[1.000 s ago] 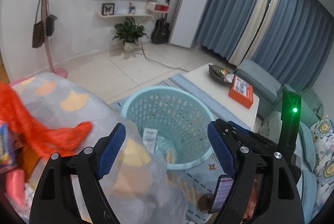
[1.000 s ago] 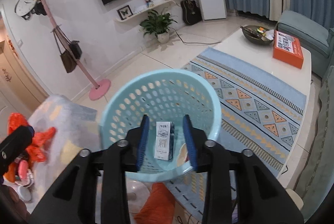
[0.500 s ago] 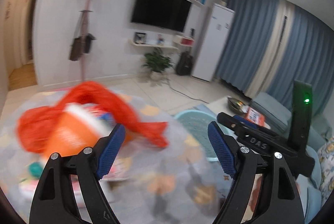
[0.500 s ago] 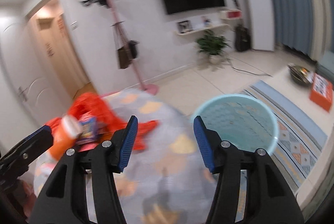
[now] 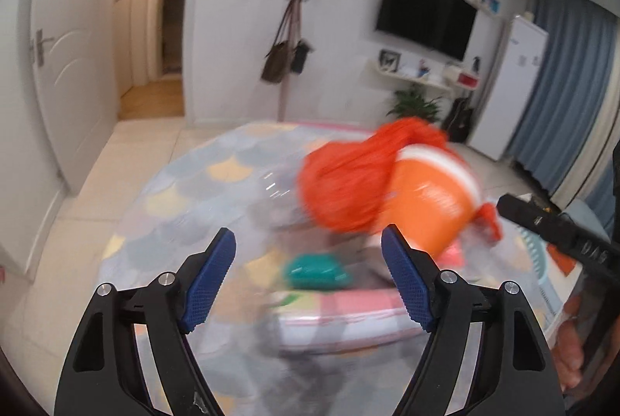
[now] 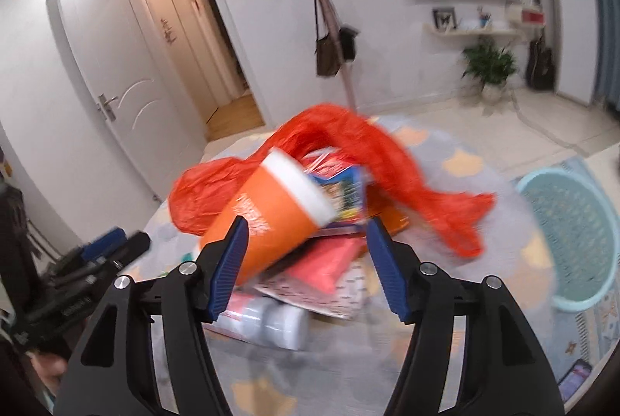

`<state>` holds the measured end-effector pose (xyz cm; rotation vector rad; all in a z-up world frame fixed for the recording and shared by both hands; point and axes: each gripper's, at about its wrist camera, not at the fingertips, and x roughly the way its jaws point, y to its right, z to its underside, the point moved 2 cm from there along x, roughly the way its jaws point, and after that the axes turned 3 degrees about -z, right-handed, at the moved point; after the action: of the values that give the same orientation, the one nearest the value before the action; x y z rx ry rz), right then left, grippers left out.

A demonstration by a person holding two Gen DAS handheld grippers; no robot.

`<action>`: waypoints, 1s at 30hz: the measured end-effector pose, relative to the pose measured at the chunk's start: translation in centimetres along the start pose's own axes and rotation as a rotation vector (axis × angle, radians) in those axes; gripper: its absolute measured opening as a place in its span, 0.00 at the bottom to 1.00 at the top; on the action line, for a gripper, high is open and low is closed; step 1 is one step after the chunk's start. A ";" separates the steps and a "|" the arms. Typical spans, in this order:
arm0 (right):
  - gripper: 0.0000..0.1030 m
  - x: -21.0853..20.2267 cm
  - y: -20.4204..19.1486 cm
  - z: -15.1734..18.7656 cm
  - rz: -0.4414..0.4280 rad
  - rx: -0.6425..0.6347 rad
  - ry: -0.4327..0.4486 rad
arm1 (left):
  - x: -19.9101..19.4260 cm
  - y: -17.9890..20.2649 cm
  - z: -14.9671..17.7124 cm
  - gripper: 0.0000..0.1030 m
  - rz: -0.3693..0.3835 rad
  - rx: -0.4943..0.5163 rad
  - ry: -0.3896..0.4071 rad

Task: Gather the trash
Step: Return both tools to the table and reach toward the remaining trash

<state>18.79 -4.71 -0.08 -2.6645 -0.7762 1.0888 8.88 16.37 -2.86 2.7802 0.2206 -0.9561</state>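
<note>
A heap of trash lies on a round table with a grey patterned cloth [image 5: 186, 191]. It holds an orange paper cup [image 6: 271, 218] on its side, an orange plastic bag [image 6: 372, 148], a red packet [image 6: 329, 261], a blue snack wrapper [image 6: 345, 191] and a pale bottle [image 6: 271, 323]. In the left wrist view the cup [image 5: 434, 207], the bag [image 5: 345, 179] and a green object [image 5: 314, 269] show, blurred. My left gripper [image 5: 310, 280] is open and empty in front of the heap. My right gripper [image 6: 306, 269] is open and empty, its jaws close before the cup.
A light blue perforated basket [image 6: 573, 222] stands on the rug to the right of the table. A pink coat stand [image 6: 337, 28] with bags, a potted plant [image 6: 488, 67] and an open door [image 6: 116, 75] are behind.
The right gripper opened and let the small carton go into the basket. Both grippers swung left from the basket to the trash heap on the table.
</note>
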 end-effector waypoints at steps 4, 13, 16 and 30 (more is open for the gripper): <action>0.59 3.2 -0.4 0.4 -0.052 0.080 -0.081 | 1.9 -2.0 0.9 0.70 0.000 -0.020 -0.056; 0.59 5.9 -1.0 0.3 -0.106 0.170 -0.122 | 3.0 -1.7 4.8 0.67 0.244 -0.032 -0.163; 0.59 6.4 -1.1 0.0 -0.121 0.192 -0.131 | 2.5 -0.5 5.8 0.68 0.297 0.001 -0.183; 0.43 6.3 -3.0 -0.3 -0.131 0.120 -0.109 | 2.0 -2.9 4.5 0.71 0.270 0.020 -0.191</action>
<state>21.60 1.14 -2.73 -2.4356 -0.8625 1.2144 7.21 18.26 -8.00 2.6235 -0.1884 -1.1446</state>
